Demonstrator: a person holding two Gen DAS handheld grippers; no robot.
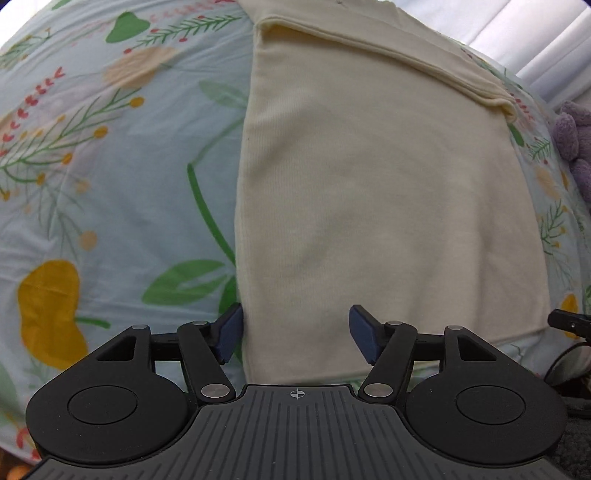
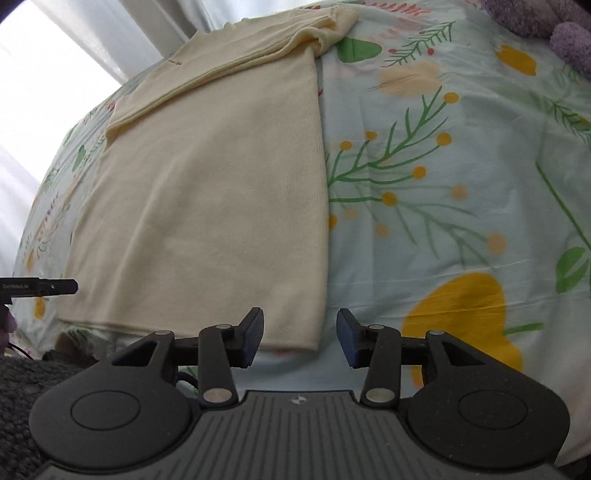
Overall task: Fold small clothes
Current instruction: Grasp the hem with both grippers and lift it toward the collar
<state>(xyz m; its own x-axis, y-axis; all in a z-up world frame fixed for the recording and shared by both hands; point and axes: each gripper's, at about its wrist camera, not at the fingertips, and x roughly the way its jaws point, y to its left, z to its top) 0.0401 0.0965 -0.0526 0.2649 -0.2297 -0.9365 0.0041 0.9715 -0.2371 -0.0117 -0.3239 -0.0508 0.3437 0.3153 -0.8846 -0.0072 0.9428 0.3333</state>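
A cream-yellow knit garment (image 1: 369, 192) lies flat on a floral bedsheet (image 1: 110, 184), folded into a long panel with a sleeve folded across its far end. My left gripper (image 1: 295, 334) is open and empty, its jaws straddling the garment's near left corner. In the right wrist view the garment (image 2: 207, 192) lies to the left; my right gripper (image 2: 300, 338) is open and empty at its near right corner, just over the hem. The other gripper's tip (image 2: 55, 287) shows at the left edge.
A purple plush toy (image 1: 576, 136) sits at the far right of the bed and shows in the right wrist view (image 2: 546, 22) too. White curtains (image 2: 74, 55) hang behind the bed. A dark cable (image 1: 565, 358) and grey carpet lie below the bed's near edge.
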